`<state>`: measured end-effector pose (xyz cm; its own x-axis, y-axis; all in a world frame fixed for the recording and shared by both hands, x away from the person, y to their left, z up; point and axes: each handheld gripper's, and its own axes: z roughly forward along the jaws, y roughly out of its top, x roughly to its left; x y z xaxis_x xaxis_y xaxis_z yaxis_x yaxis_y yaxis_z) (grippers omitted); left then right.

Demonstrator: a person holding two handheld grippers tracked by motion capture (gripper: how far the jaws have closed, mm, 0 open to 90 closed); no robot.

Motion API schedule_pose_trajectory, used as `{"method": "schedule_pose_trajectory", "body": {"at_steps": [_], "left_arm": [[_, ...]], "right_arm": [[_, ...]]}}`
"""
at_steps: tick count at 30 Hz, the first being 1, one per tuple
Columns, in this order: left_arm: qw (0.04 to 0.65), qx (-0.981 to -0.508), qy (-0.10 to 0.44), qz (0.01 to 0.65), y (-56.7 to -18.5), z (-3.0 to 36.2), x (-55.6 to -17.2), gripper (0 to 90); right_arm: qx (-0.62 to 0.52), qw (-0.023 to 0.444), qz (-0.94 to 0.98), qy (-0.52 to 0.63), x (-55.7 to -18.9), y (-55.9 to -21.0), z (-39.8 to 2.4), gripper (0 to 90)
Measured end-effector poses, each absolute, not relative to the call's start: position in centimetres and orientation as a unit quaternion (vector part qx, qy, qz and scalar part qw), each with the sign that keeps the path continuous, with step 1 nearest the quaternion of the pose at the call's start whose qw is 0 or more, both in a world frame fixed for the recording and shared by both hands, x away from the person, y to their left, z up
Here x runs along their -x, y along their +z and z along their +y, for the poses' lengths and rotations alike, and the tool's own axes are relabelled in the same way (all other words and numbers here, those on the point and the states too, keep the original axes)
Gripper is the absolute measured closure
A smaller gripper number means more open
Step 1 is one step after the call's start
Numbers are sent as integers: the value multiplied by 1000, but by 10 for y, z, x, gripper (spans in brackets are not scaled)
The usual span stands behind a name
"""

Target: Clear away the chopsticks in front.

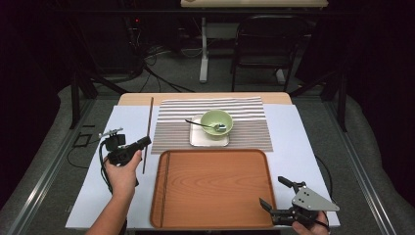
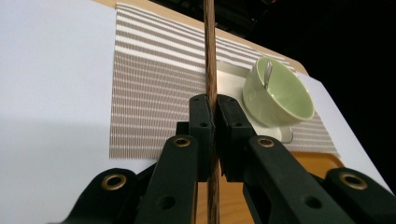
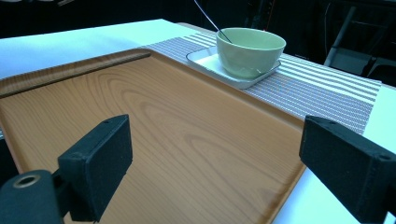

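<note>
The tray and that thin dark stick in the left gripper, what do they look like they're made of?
The tray looks like wood or a wood-look laminate: warm orange-brown with curving grain lines and a smooth, slightly glossy face. The stick, clamped between the left gripper jaws, seems to be dark brown wood, faintly streaked along its length; probably a chopstick, though lacquered plastic can't be ruled out.

No readable text, labels or signs anywhere.

Open room across the wooden tray (image 1: 215, 191), apart from one chopstick (image 1: 166, 181) along its left edge. Blocked beyond its far rim by the green bowl (image 1: 217, 122) with spoon (image 1: 203, 124) on a white plate (image 1: 198, 139). Passable over the striped placemat (image 1: 249, 127) either side.
</note>
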<state>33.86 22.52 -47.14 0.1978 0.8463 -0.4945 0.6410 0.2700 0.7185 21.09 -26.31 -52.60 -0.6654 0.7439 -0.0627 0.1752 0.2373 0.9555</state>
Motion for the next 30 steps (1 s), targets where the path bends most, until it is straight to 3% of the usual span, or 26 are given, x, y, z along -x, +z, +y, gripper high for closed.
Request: {"method": "schedule_pose_trajectory", "body": {"at_steps": [15,30], "left_arm": [[482,-616,112,612,-488,205,-281,857],[472,-617,88,623,-519,190,-259,857]], "right_arm": [[-309,267,742,532,-211,-526,-262,97],[-307,268,742,532,-211,-526,-262,98]]}}
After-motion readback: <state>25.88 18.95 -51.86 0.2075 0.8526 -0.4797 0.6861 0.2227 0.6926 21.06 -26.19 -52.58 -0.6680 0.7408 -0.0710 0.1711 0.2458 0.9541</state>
